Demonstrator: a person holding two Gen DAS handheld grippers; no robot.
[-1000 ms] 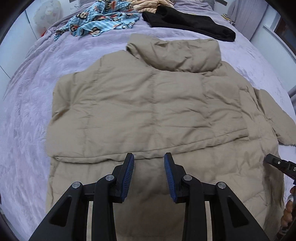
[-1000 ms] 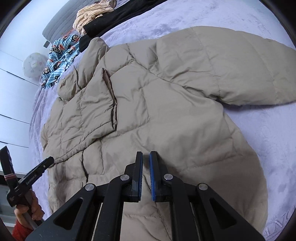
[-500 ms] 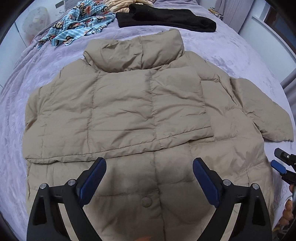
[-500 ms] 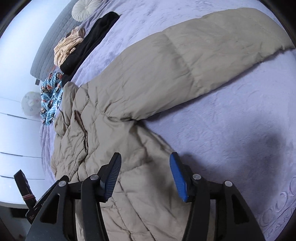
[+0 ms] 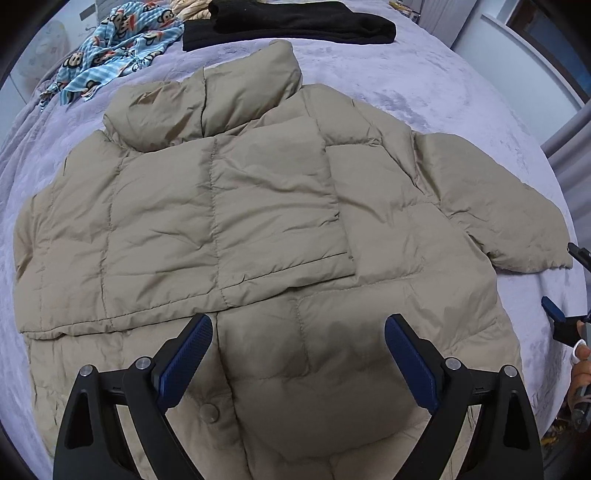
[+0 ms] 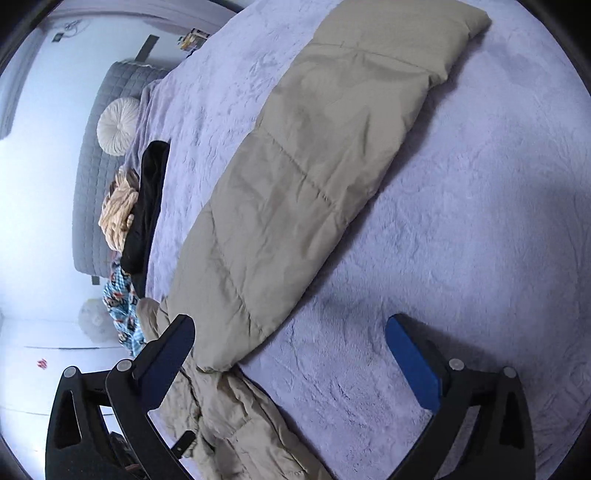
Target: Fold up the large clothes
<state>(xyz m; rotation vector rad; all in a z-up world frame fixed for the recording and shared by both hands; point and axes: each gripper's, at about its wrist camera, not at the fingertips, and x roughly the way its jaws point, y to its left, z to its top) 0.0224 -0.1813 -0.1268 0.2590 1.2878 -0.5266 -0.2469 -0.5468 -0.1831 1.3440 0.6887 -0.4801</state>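
A tan puffer jacket (image 5: 258,206) lies flat on the lilac bed, collar at the far end. Its left sleeve is folded across the chest; its right sleeve (image 5: 509,206) sticks out to the right. My left gripper (image 5: 298,334) is open and empty above the jacket's lower front. My right gripper (image 6: 290,336) is open and empty, low over the bed beside the outstretched sleeve (image 6: 314,155). Its fingertips also show at the right edge of the left wrist view (image 5: 554,310).
A black garment (image 5: 295,22), a blue monkey-print cloth (image 5: 110,48) and a striped beige cloth (image 6: 118,206) lie at the head of the bed. A grey headboard (image 6: 88,177) with a round white cushion (image 6: 116,125) stands behind them. Lilac bedspread (image 6: 461,221) lies right of the sleeve.
Both grippers opened wide. The left drew back toward the jacket's hem. The right swung off the jacket's body to the outstretched right sleeve.
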